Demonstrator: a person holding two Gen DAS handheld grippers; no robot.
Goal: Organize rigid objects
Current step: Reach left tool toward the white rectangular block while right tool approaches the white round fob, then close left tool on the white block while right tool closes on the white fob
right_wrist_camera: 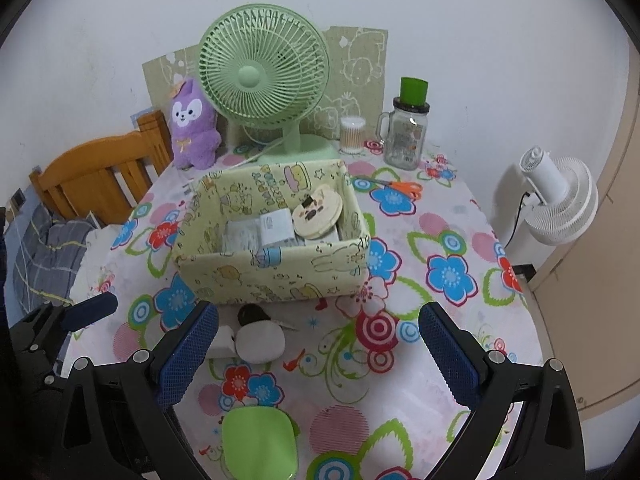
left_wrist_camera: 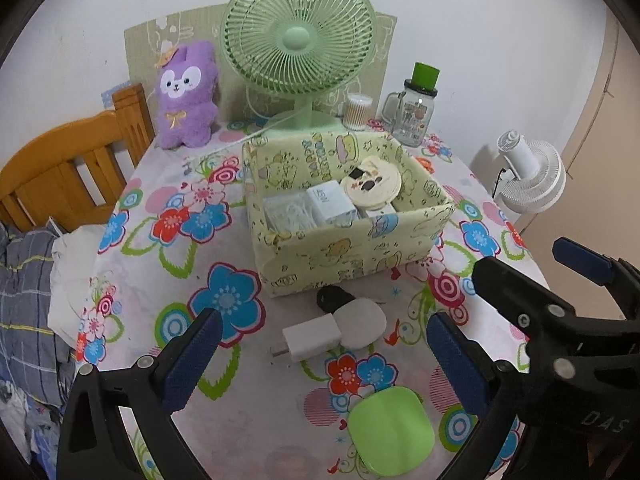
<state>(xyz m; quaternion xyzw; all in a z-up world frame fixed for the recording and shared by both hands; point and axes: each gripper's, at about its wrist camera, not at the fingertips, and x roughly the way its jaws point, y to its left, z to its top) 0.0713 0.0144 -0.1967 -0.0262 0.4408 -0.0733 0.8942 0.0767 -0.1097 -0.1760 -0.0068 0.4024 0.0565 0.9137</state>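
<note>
Both grippers, left and right, stood wide and empty before the yellow storage box. The white charger, grey oval case and green case lay touching or close in front of it; closing on one would likely nudge its neighbour.

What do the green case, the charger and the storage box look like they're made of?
Green case: smooth matte plastic, likely; even colour, rounded corners.
Charger: glossy white hard plastic with metal prongs.
Box: seems fabric- or paper-covered card; printed cartoon pattern, slightly bowed walls.
</note>
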